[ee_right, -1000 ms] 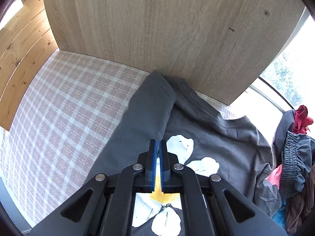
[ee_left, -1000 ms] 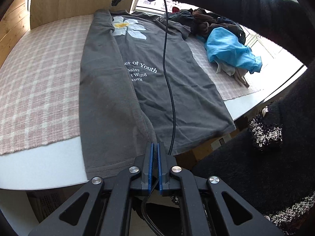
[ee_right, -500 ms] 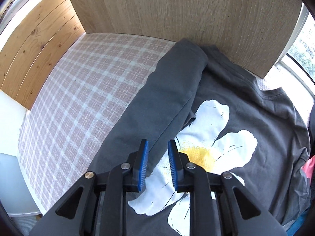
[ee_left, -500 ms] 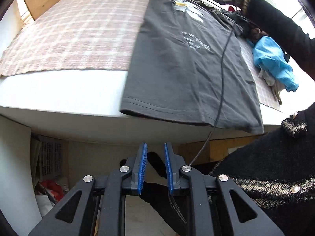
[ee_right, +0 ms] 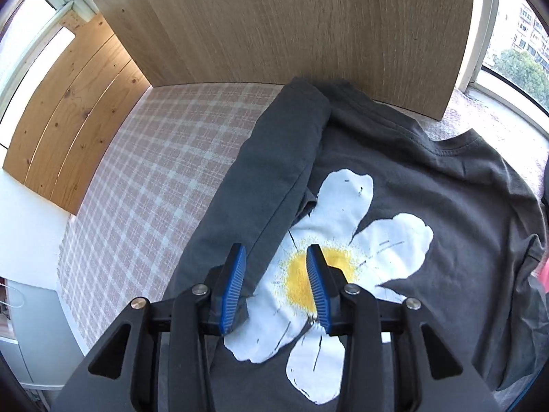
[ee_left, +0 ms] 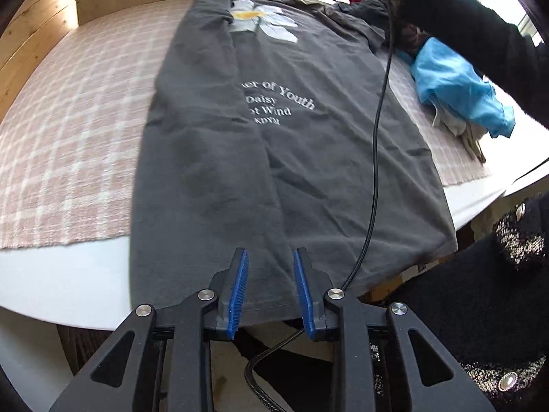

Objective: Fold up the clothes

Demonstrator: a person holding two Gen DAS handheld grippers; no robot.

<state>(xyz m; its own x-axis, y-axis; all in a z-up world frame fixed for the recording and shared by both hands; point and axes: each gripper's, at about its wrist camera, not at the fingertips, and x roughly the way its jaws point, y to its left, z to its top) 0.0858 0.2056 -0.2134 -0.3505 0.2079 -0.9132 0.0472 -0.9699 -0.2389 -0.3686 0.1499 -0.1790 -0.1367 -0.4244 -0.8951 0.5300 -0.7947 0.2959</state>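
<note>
Pale wood panel wall (ee_right: 274,24) behind a checked tablecloth (ee_right: 144,185) — daylit windows (ee_right: 511,27) on both sides.

Left tool (ee_left: 268,257) and right tool (ee_right: 276,254) both gape wide, empty.

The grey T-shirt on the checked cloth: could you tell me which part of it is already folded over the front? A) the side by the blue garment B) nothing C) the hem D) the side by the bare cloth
D: a long flap of the grey T-shirt lies over the print's edge.
</note>
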